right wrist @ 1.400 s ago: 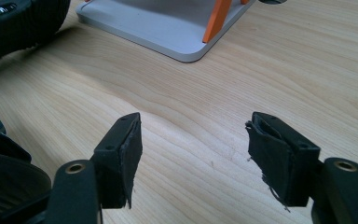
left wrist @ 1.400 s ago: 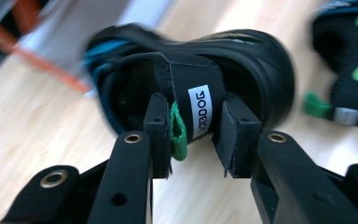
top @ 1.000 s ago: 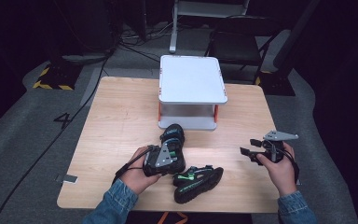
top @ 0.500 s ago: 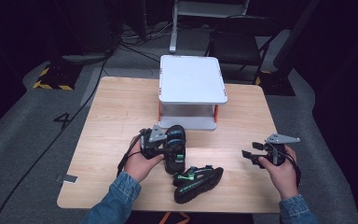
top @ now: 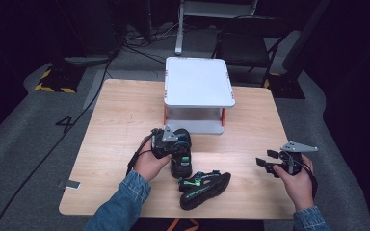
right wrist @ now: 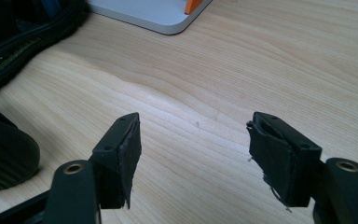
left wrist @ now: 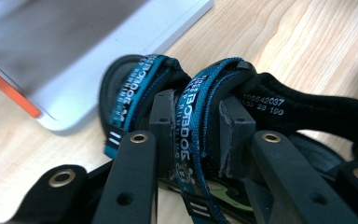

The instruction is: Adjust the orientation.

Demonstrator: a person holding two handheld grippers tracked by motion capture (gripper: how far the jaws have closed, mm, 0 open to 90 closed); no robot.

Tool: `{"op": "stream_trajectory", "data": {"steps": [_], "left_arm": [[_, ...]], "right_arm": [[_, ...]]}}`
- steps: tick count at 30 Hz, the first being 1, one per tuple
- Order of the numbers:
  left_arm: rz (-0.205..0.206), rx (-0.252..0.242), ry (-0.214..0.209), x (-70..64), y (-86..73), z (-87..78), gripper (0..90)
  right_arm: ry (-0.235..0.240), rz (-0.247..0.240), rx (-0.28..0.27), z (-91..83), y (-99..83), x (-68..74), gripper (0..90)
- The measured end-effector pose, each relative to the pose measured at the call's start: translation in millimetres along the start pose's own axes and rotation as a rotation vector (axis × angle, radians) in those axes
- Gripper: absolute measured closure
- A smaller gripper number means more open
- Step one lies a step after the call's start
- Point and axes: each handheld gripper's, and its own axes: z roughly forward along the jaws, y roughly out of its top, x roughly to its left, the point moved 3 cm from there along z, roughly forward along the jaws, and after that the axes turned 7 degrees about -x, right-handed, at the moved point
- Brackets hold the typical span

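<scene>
Clamped on a teal strap, the jaws of the left gripper point(left wrist: 198, 140) hold one sandal point(left wrist: 242, 112) by the band across its instep, and the strap sits squeezed between the two pads with printed lettering running up it. On the table point(top: 120, 115) this sandal point(top: 180, 156) lies just below the centre, at about 7 o'clock from the white shelf stand point(top: 197, 82), close to the stand's base but, as far as the high view tells, not touching it. A second sandal point(top: 204, 188) lies on its side at 5 o'clock from the first, very near it. Over at 3 o'clock from the pair, well apart, the right gripper point(top: 266, 161) hovers with its jaws spread wide and nothing between them; in the right gripper view point(right wrist: 196, 163) bare wood shows through the gap. The grip looks risky: one soft strap carries the whole shoe, so the sole may swing or twist as it rises, and the webbing could slide out between the worn pads. If the aim is the stand, a dangling heel could catch the shelf edge or an orange post point(top: 223, 117), or drag the neighbouring sandal along.
</scene>
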Motion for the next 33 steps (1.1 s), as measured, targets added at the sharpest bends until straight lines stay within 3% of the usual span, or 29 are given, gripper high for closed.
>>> {"op": "stream_trajectory", "data": {"steps": [8, 14, 15, 16, 19, 21, 22, 24, 30, 31, 32, 33], "left_arm": [[0.05, 0.046, -0.003, 4.9, -9.2, -25.4, 70.8], [0.0, 0.021, -0.024, 10.3, -23.0, -34.5, 69.5], [-0.037, -0.002, -0.029, 10.6, -24.4, -34.8, 60.6], [-0.037, -0.002, -0.029, 10.6, -24.4, -34.8, 52.6], [-0.067, -0.021, -0.031, 9.0, -24.3, -36.3, 47.4], [-0.093, -0.054, -0.041, 7.7, -21.9, -40.2, 39.6], [-0.113, -0.1, -0.057, 7.6, -18.2, -46.8, 36.8], [-0.119, -0.121, -0.052, 7.9, -16.4, -50.5, 35.9], [-0.15, -0.146, 0.025, 18.3, -18.8, -71.4, 33.6], [-0.172, -0.144, 0.038, 20.6, -21.2, -74.2, 33.5], [-0.193, -0.139, 0.058, 23.5, -23.9, -77.3, 33.5], [-0.235, -0.121, 0.103, 29.9, -30.1, -83.9, 33.3]], "right_arm": [[0.016, -0.019, -0.005, 2.9, 3.6, 3.3, 34.8], [0.062, -0.05, -0.008, 12.5, 13.0, 18.4, 34.7], [0.095, -0.066, -0.014, 16.0, 17.4, 28.2, 34.9], [0.095, -0.066, -0.014, 16.0, 17.4, 28.2, 34.9], [0.156, -0.087, -0.02, 20.8, 24.2, 45.5, 35.6], [0.194, -0.111, -0.02, 23.8, 28.3, 59.3, 36.6], [0.23, -0.125, -0.021, 25.1, 31.4, 69.8, 38.6], [0.253, -0.13, -0.024, 25.8, 33.3, 75.8, 39.5], [0.389, -0.175, -0.039, 30.0, 45.4, 117.2, 43.1], [0.439, -0.195, -0.034, 33.5, 47.7, 132.4, 43.2], [0.439, -0.195, -0.034, 33.5, 47.7, 132.4, 43.2], [0.484, -0.214, -0.024, 38.3, 48.6, 146.7, 43.2]]}}
